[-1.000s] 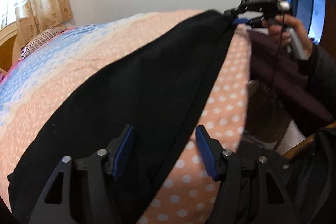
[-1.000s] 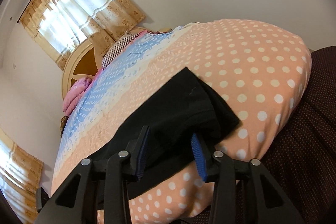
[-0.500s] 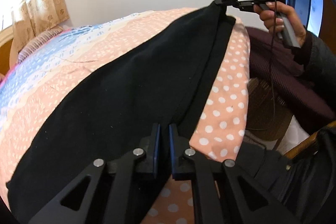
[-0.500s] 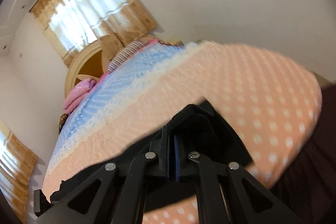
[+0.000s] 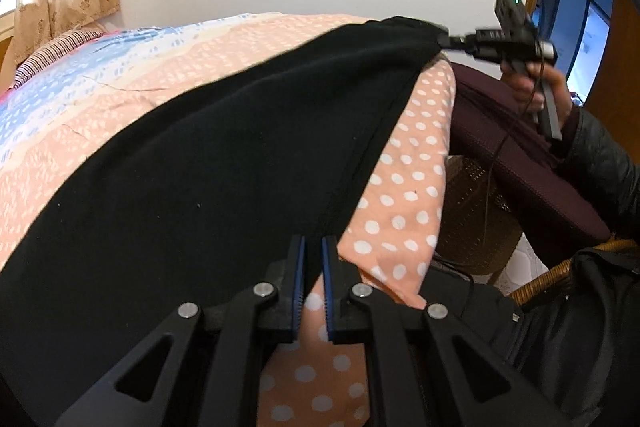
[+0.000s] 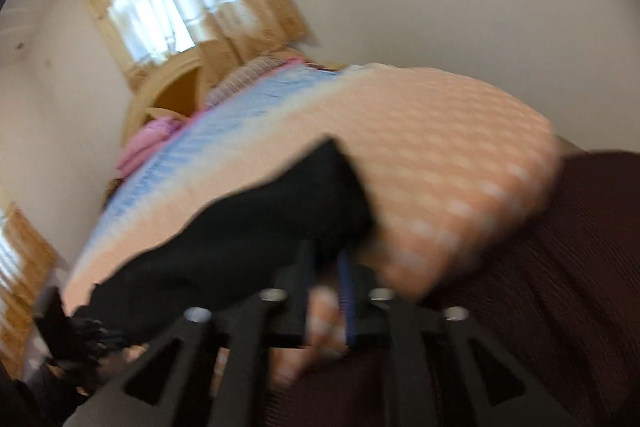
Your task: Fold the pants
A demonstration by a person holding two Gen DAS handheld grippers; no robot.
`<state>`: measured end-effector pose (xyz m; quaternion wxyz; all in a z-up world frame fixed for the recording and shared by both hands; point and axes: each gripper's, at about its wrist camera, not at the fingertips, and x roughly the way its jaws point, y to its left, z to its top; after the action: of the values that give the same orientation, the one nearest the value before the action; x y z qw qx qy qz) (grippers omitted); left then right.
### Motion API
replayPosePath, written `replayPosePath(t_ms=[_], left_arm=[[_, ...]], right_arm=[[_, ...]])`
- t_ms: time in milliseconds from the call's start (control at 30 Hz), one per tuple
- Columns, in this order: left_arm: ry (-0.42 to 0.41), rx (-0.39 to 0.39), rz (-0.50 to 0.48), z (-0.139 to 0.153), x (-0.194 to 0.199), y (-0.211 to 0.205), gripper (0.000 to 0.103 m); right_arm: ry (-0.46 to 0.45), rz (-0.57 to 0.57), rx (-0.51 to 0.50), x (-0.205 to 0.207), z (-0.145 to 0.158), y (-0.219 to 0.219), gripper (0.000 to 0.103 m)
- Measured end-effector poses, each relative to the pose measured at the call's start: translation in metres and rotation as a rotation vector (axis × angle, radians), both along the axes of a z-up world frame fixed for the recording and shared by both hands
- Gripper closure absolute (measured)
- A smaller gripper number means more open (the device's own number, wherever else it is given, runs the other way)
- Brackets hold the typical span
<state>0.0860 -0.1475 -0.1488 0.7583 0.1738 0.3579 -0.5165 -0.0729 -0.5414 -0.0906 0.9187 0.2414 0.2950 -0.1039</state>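
Black pants [image 5: 240, 167] lie lengthwise along the near edge of a peach polka-dot bed [image 5: 400, 219]. My left gripper [image 5: 313, 251] is shut on the seamed edge of the pants at the near end. At the far end my right gripper [image 5: 444, 41], held by a hand [image 5: 548, 87], has the fabric drawn up to its tips and lifted off the bed. The right wrist view is blurred. There the right gripper [image 6: 326, 259] has its jaws opening, with the end of the pants [image 6: 260, 235] between the fingertips.
A dark maroon cushion [image 5: 520, 179] lies right of the bed, with a wicker basket [image 5: 472, 211] under it. Pink pillows [image 6: 148, 143] and a wooden headboard [image 6: 168, 95] sit at the bed's far end below a curtained window [image 6: 180, 7]. A dark sleeve [image 5: 600, 163] fills the right edge.
Both grippers went from open around the pants' edge to shut on it. The right gripper lifted its end and swung sideways, and its jaws now stand slightly wider than half a second ago.
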Motion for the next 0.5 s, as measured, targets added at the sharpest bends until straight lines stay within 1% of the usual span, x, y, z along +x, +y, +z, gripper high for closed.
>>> replayPosePath(t_ms=[33,133,200,267,400,467,500], left_arm=[[-0.001,0.004,-0.004,0.0,0.0,0.0,0.094],[0.007,0.008,-0.012,0.001,-0.001,-0.002,0.094],[0.015,0.007,-0.011,0.0,-0.001,-0.001,0.094],[0.013,0.009,-0.011,-0.001,-0.002,-0.003,0.094],[0.013,0.008,-0.011,0.0,-0.001,0.001,0.094],[0.017,0.005,-0.007,-0.001,0.001,0.002,0.094],[0.021,0.0,-0.005,-0.001,0.002,0.003,0.094]], right_arm=[[-0.007,-0.026,-0.009,-0.005,0.001,-0.005,0.074],[-0.085,-0.108,0.034,-0.013,0.016,-0.031,0.074],[-0.099,-0.105,0.043,0.001,0.025,-0.039,0.074],[-0.087,-0.089,0.038,0.022,0.03,-0.039,0.074],[-0.018,0.009,0.143,0.069,0.02,-0.044,0.074],[0.01,0.035,0.172,0.081,0.011,-0.042,0.074],[0.019,0.048,0.184,0.088,0.008,-0.042,0.079]])
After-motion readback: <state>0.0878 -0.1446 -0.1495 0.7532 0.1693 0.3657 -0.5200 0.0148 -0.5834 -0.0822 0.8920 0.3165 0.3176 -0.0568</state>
